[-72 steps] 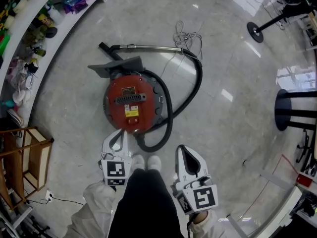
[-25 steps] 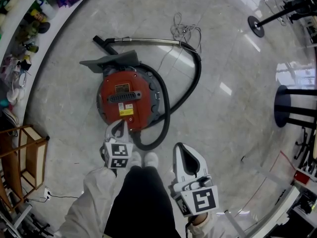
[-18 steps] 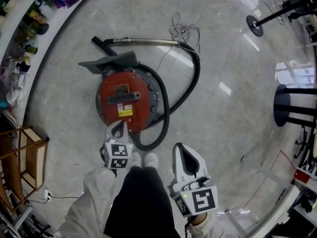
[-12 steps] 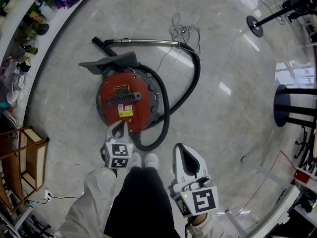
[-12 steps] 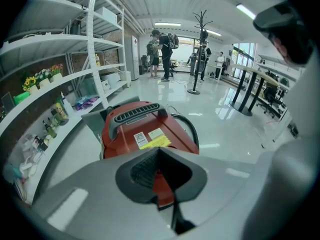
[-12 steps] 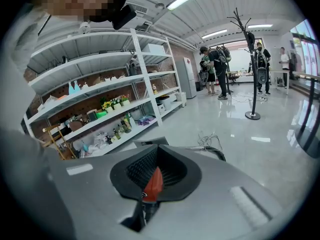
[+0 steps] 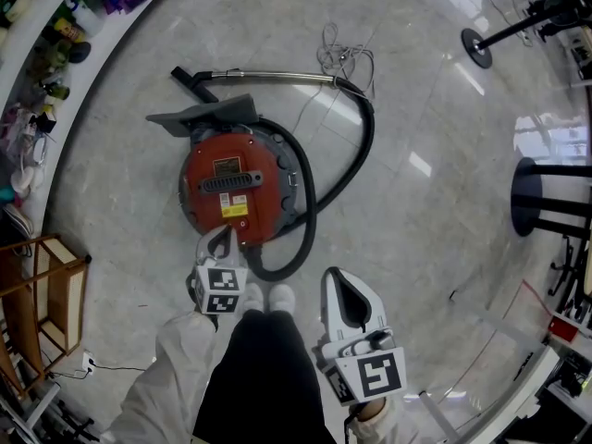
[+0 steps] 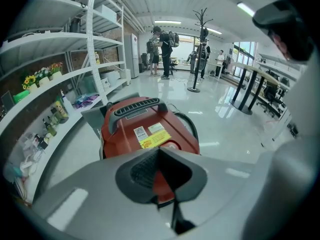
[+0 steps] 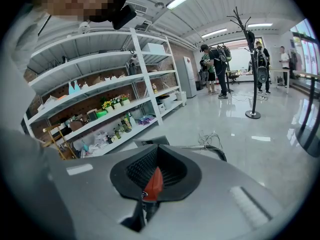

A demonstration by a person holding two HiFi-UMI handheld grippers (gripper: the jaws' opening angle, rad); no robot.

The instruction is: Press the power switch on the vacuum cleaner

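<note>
A round red vacuum cleaner (image 7: 233, 195) with a black carry handle (image 7: 231, 182) lies on the pale floor; the left gripper view shows it close ahead (image 8: 145, 129). My left gripper (image 7: 225, 234) hangs over its near edge, jaws shut together with nothing between them (image 8: 159, 150). Just past the tip shows a round red raised part (image 8: 171, 145) of the body; whether the tip touches it I cannot tell. My right gripper (image 7: 334, 276) is held back, right of the vacuum, also shut and empty (image 9: 159, 147).
A black hose (image 7: 361, 155) loops right of the vacuum to a metal tube (image 7: 277, 75) and grey floor nozzle (image 7: 208, 115). White cord (image 7: 344, 58) lies beyond. Shelving (image 7: 55, 44) curves along the left, a wooden rack (image 7: 46, 285) stands lower left, a black stand (image 7: 546, 202) right.
Since 2.9 s ago my left gripper has moved forward over the vacuum's near edge. Over the last second nothing visibly moves; the right gripper has stayed put.
</note>
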